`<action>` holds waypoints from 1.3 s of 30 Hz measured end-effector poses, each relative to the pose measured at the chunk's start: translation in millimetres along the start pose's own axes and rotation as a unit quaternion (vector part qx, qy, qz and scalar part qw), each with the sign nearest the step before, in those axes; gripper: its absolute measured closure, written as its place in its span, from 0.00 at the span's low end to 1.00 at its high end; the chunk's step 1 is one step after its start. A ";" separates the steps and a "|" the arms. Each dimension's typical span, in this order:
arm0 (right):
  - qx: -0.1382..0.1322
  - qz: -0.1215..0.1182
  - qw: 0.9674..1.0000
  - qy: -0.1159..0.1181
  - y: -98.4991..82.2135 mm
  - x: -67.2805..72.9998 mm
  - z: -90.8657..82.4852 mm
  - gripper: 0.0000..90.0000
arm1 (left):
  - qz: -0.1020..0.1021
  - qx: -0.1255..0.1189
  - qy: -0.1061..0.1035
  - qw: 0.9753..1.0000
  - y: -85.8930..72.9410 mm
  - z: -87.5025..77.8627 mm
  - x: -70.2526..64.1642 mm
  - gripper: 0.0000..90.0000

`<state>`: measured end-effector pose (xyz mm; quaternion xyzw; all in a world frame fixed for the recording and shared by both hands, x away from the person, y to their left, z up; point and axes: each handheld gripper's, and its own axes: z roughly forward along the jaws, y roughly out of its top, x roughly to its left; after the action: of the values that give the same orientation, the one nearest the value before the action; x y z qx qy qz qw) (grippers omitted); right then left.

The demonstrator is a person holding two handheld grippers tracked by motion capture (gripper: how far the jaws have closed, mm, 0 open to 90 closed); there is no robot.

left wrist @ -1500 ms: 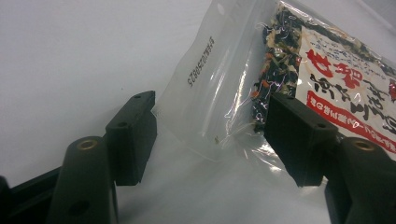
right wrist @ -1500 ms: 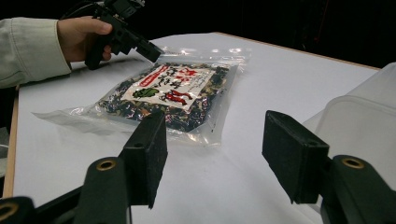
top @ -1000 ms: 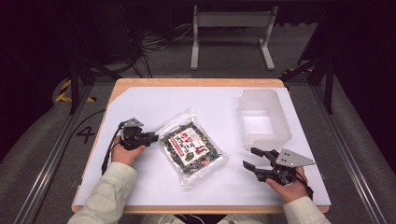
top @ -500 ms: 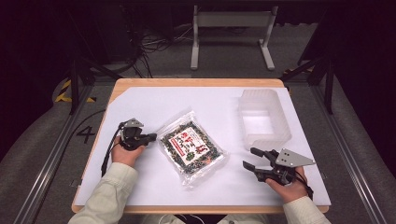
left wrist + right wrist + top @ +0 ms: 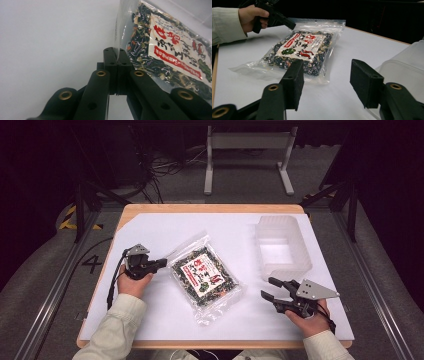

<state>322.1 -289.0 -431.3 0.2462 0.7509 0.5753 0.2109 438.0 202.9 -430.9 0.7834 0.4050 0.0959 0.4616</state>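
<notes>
**Bag pinched at its edge, not yet lifted**

The left tool (image 5: 159,263) has its jaws pressed together on the clear side seam of the packet of dried mix (image 5: 204,276); in the left gripper view the thin film runs straight down between the two closed jaws. The packet lies flat near the middle of the bench (image 5: 150,232), tilted so its long axis runs from about 11 o'clock to 5 o'clock, with the pinched edge at its 9 o'clock side. No corner looks raised off the white surface.

The right tool (image 5: 270,288) stands wide, jaws well apart and holding nothing, near the packet's 3 o'clock side but not touching it. In the right gripper view the packet sits beyond the open jaws.

The clear plastic tub (image 5: 282,246) stands empty at about 2 o'clock from the packet, well apart from it and just beyond the right tool.

My reading: the grasp is made and little else. If the tub is the goal, lifting, carrying across and releasing all remain. A single-edge pinch on slippery film may let the bag sag or swing, so the free tool could usefully support the far side.
</notes>
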 end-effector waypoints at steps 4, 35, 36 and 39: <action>0.003 0.012 1.000 0.007 4.7 3.4 -0.7 0.60 | 0.010 -0.021 -0.017 1.000 8.6 -11.6 -4.5 1.00; 0.007 -0.001 1.000 0.030 49.5 13.0 10.3 0.67 | 0.120 -0.167 -0.082 0.975 63.7 -93.9 -88.4 1.00; 0.007 -0.002 1.000 0.029 52.2 13.0 12.3 0.66 | 0.126 -0.172 -0.080 0.974 65.7 -96.2 -91.0 1.00; 0.008 -0.005 1.000 0.022 59.5 12.7 18.5 0.63 | 0.132 -0.179 -0.084 0.971 68.7 -99.5 -94.3 1.00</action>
<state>330.7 -254.3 -378.7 0.2318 0.7609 0.5738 0.1951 361.7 182.0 -299.5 0.7397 0.2344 0.1608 0.6099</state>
